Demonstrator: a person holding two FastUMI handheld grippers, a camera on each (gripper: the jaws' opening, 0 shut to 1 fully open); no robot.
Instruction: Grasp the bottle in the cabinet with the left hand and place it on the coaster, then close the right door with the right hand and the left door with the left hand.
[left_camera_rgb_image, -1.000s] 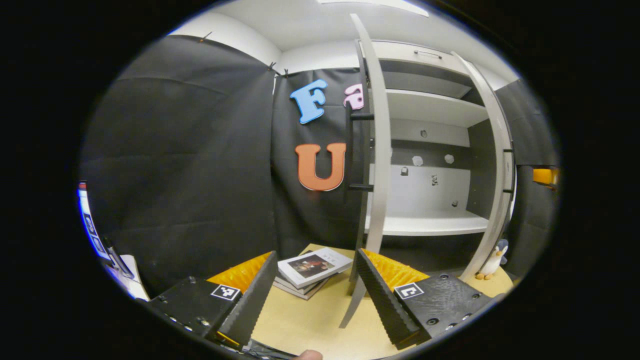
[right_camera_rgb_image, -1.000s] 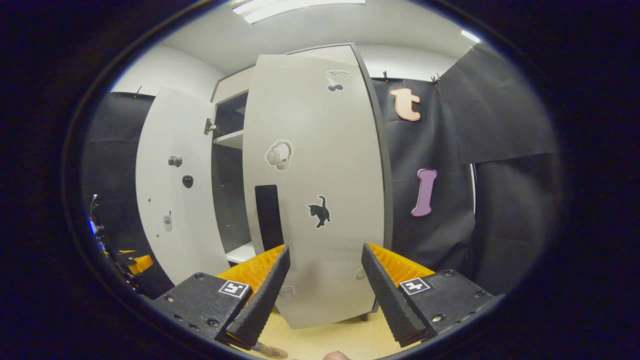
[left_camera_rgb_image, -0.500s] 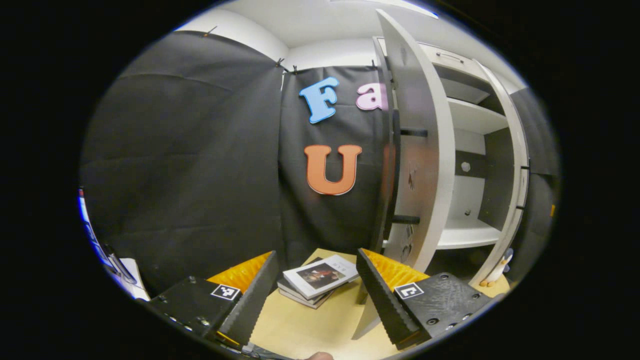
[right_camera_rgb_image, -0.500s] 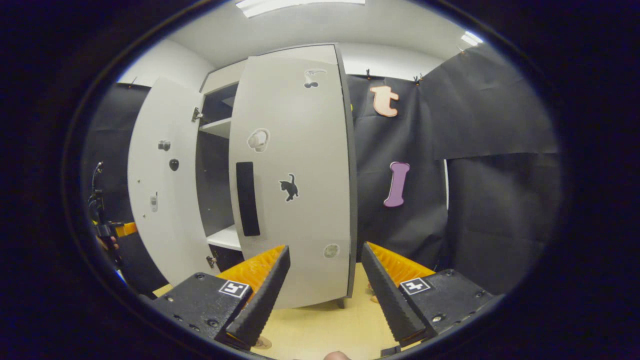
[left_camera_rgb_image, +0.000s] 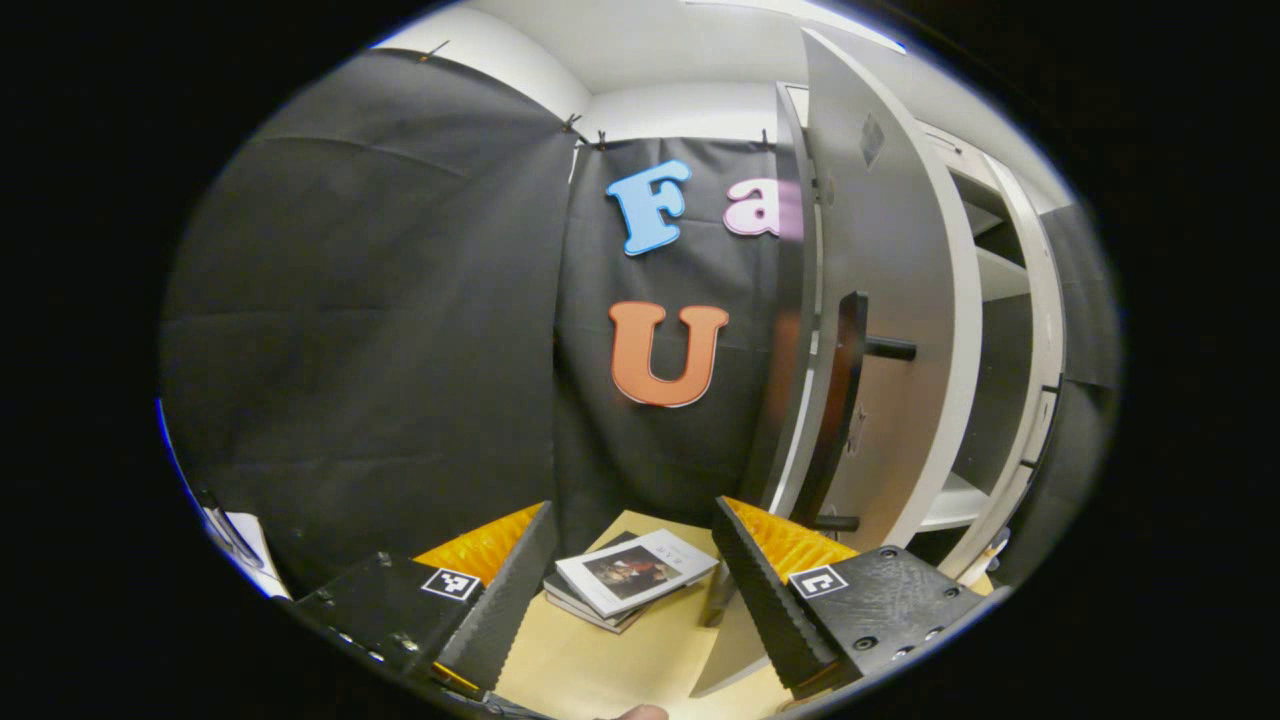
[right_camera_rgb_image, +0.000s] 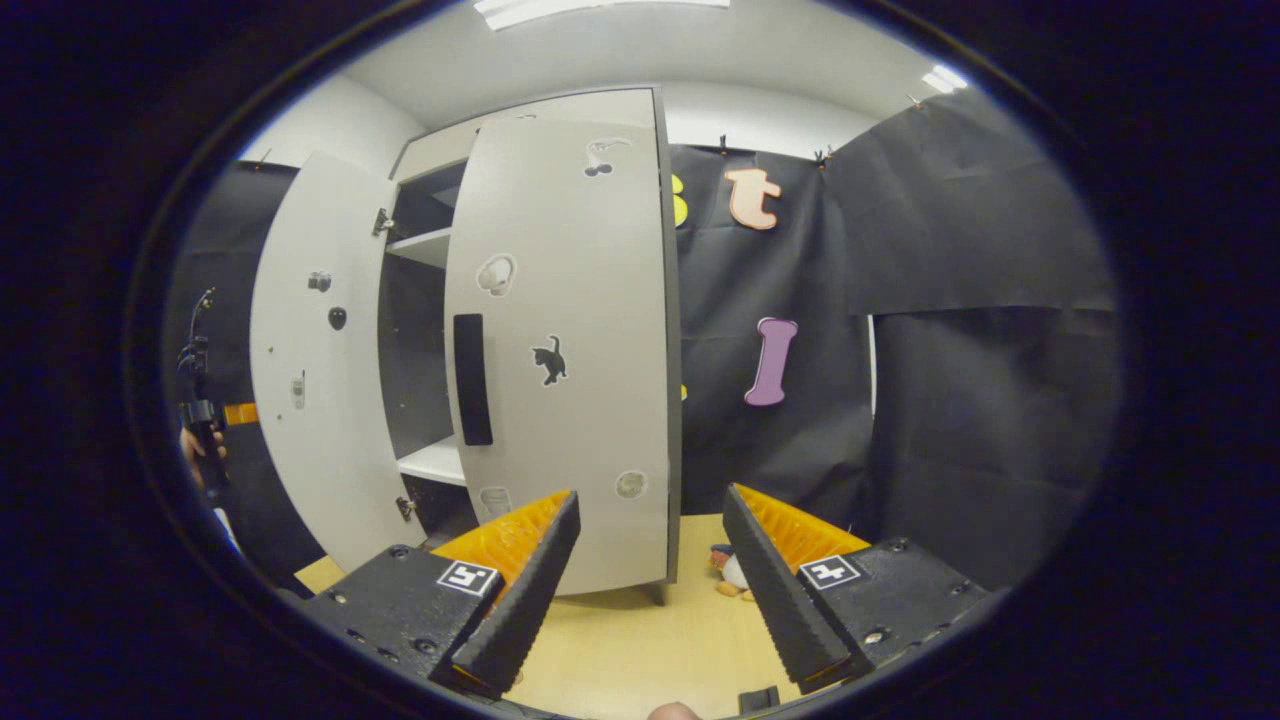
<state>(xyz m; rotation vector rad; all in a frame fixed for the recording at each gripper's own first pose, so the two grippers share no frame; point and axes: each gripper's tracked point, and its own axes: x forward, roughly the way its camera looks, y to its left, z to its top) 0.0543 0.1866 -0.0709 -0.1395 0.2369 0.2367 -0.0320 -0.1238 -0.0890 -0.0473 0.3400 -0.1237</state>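
Observation:
My left gripper (left_camera_rgb_image: 632, 510) is open and holds nothing. It sits low in front of the left door (left_camera_rgb_image: 890, 330), whose outer face and black bar handle (left_camera_rgb_image: 845, 400) face me. My right gripper (right_camera_rgb_image: 650, 497) is open too, a short way off the right door (right_camera_rgb_image: 570, 350). That door carries a black handle (right_camera_rgb_image: 472, 380) and stickers, and stands almost against the cabinet. The left door (right_camera_rgb_image: 310, 380) stands open and shows its inner face. Between the doors I see a dark gap with white shelves (right_camera_rgb_image: 432, 462). At the far left is the left gripper (right_camera_rgb_image: 205, 420), held by a hand.
A stack of books (left_camera_rgb_image: 630, 572) lies on the wooden table (left_camera_rgb_image: 600, 660), just beyond my left fingers. A small penguin toy (right_camera_rgb_image: 728, 570) stands on the table (right_camera_rgb_image: 630, 640) by the right door's hinge side. Cabinet shelves (left_camera_rgb_image: 995, 275) show past the left door's edge.
The right door has swung further toward the cabinet and now stands apart from my right gripper. In the left gripper view the left door now shows its handled outer face and hides more shelves.

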